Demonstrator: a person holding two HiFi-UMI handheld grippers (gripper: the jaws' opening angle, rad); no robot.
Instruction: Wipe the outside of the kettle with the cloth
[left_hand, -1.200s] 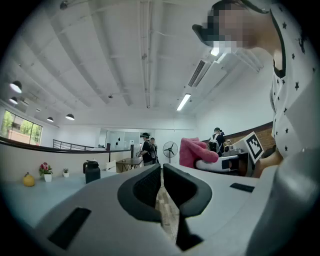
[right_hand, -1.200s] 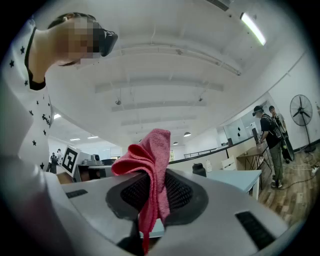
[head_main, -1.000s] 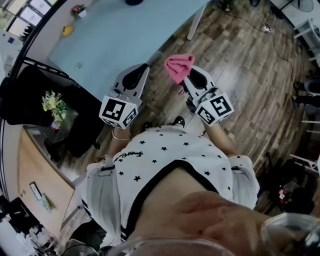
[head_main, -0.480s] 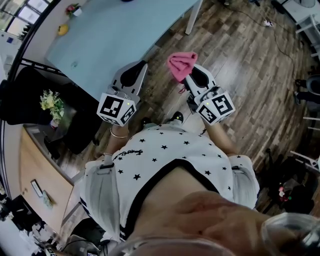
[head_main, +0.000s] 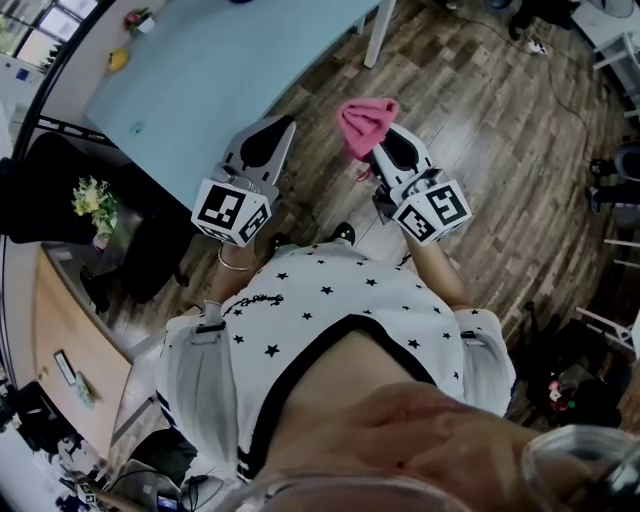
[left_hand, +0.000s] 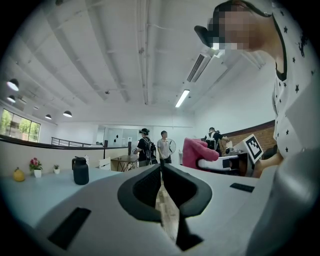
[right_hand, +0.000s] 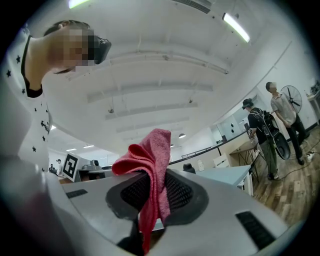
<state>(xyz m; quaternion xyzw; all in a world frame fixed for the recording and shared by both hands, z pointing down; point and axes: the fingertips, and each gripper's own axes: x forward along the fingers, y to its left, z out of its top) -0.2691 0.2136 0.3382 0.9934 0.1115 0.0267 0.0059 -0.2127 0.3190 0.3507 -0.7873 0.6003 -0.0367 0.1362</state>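
The right tool (head_main: 380, 150) pinches the pink terry cloth (head_main: 365, 122), the left tool (head_main: 286, 125) is pressed together empty, and the dark cylindrical kettle (left_hand: 80, 171) stands well apart on the pale blue tabletop (head_main: 230, 70), so best reach in and lay the cloth's fold flat against its side.

Pink cloth (head_main: 367, 120), black kettle (left_hand: 80, 171), pale blue table (head_main: 230, 70).
The left gripper (left_hand: 161, 167) and right gripper (right_hand: 155, 175) are grey with black ribbed pads, their marker cubes (head_main: 232, 212) white with black squares. The floor (head_main: 500, 130) is brown wood planking; the person's shirt (head_main: 330, 300) is white, scattered with small black stars and edged in black.
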